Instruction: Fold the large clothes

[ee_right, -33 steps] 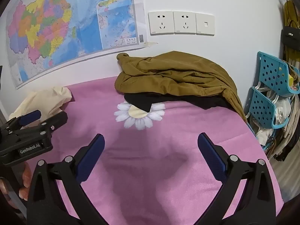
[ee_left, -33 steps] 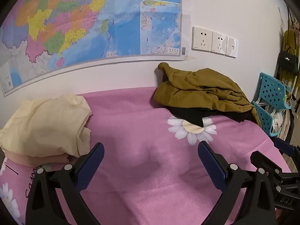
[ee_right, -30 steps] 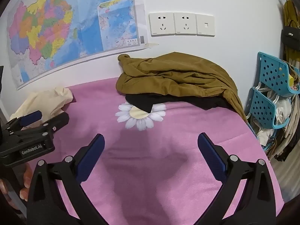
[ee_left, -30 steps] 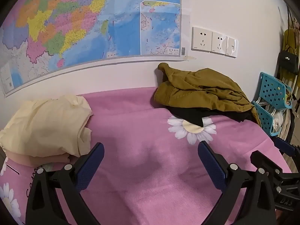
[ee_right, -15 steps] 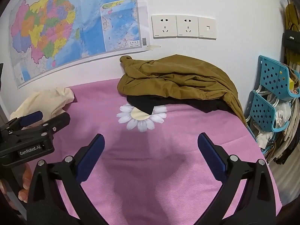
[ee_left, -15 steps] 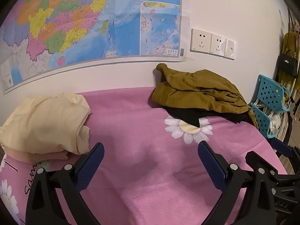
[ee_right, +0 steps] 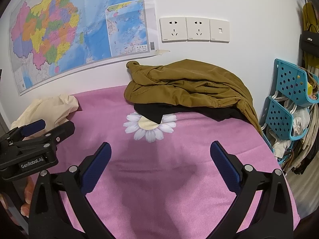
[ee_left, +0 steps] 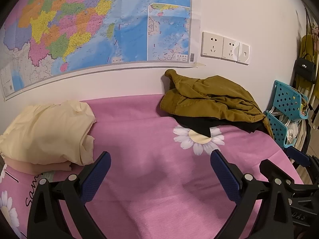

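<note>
Left wrist view: left gripper (ee_left: pixel 159 159) is hovering with jaws wide apart and empty over the pink daisy-print bedsheet (ee_left: pixel 139 131), the crumpled olive-brown cotton garment (ee_left: pixel 209 99) is lying at 1 o'clock against the white wall on a black garment (ee_left: pixel 199 124), and a folded cream fabric pile (ee_left: pixel 47 131) is sitting at 10 o'clock. Right wrist view: right gripper (ee_right: pixel 159 155) is also hanging spread open and empty, olive-brown garment at 12 o'clock, left gripper at 9 o'clock, a teal perforated plastic rack (ee_right: pixel 289 99) at 3 o'clock.
</note>
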`<state>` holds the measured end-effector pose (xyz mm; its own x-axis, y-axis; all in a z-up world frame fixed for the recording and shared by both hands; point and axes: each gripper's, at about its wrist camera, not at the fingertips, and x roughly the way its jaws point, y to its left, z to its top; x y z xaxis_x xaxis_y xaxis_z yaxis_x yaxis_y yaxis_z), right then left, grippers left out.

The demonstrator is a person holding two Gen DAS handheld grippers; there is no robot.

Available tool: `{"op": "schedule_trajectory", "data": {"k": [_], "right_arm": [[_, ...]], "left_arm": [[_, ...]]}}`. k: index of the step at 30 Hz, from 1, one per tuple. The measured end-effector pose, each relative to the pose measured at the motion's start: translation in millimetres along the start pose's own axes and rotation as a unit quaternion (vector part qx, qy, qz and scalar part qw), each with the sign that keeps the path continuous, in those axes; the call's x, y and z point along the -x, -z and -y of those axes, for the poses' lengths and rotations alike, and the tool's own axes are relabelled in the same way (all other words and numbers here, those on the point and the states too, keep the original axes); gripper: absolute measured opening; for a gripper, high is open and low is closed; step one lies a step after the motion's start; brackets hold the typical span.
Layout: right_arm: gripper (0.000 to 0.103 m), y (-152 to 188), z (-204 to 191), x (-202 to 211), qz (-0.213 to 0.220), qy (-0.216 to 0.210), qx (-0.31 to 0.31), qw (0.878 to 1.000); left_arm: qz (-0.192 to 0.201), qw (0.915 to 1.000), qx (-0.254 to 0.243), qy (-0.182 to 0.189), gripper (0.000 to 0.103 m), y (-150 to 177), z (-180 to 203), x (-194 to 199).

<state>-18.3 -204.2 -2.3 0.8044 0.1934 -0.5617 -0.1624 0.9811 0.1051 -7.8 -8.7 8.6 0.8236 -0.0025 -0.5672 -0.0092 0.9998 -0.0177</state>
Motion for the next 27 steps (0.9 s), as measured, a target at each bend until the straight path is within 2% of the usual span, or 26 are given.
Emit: {"op": "schedule_trajectory", "data": {"k": [27], "right_arm": [[0.098,-4.9,2.7,1.0,0.004,0.001,0.005,1.0]], "left_arm": [[0.007,1.0,0.005,0.001,0.096,-2.6,1.4,1.2]]}}
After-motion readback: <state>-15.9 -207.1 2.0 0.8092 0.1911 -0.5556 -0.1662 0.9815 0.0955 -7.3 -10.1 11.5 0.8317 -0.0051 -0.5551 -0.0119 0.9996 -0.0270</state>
